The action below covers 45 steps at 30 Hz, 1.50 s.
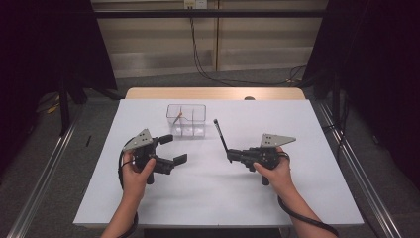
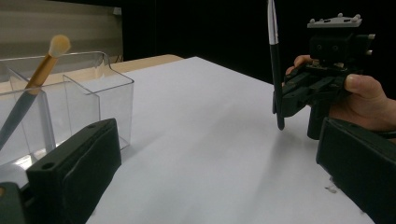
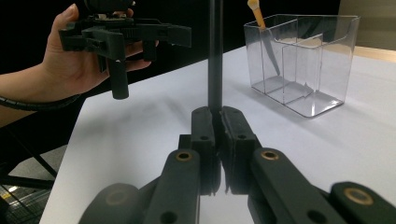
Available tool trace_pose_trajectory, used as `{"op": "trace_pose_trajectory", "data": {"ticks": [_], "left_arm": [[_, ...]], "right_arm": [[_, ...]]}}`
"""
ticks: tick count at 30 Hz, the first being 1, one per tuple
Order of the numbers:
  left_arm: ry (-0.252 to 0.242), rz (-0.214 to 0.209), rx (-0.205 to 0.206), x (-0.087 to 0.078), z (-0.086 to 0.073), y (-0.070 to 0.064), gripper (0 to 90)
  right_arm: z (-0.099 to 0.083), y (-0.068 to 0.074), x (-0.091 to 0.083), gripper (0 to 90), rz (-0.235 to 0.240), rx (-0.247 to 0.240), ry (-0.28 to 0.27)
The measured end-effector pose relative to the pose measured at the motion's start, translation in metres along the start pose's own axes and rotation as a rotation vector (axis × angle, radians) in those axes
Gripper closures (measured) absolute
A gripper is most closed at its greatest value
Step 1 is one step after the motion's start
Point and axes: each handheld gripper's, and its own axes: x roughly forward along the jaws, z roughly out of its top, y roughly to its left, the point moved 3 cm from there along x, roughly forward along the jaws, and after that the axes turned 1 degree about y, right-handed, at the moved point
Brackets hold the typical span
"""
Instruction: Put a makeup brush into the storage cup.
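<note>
A slim black brush (image 1: 220,135) is pinched near its lower end between the pressed-together jaws of the right gripper (image 1: 231,155), so that it stands up at a tilt above the white table (image 1: 307,148), its upper end leaning toward the far side; in the left gripper view its lower tip is seen hanging just above the tabletop. The left gripper (image 1: 174,148) is held above the table with its jaws spread wide and nothing between them. A clear divided organizer (image 1: 186,120) is set on the table toward the far side, just beyond the left gripper, and a tan-handled brush (image 2: 39,74) with a pale head is leaned inside one of its compartments
</note>
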Motion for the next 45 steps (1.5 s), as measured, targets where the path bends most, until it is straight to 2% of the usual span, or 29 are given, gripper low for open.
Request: {"op": "trace_pose_trajectory", "data": {"ticks": [14, 24, 45], "left_arm": [[0.003, -0.018, 0.012, 0.014, 0.007, -0.004, 0.0], [-0.004, -0.029, -0.003, 0.023, 0.012, -0.005, 0.0], [-0.011, -0.065, 0.004, 0.042, 0.027, -0.011, 0.0]], "right_arm": [[-0.001, 0.003, 0.003, 85.0, 0.014, -0.005, 0.005], [-0.001, 0.004, 0.004, 85.0, 0.018, -0.005, 0.004], [-0.001, 0.005, 0.006, 85.0, 0.025, -0.007, 0.004]]}}
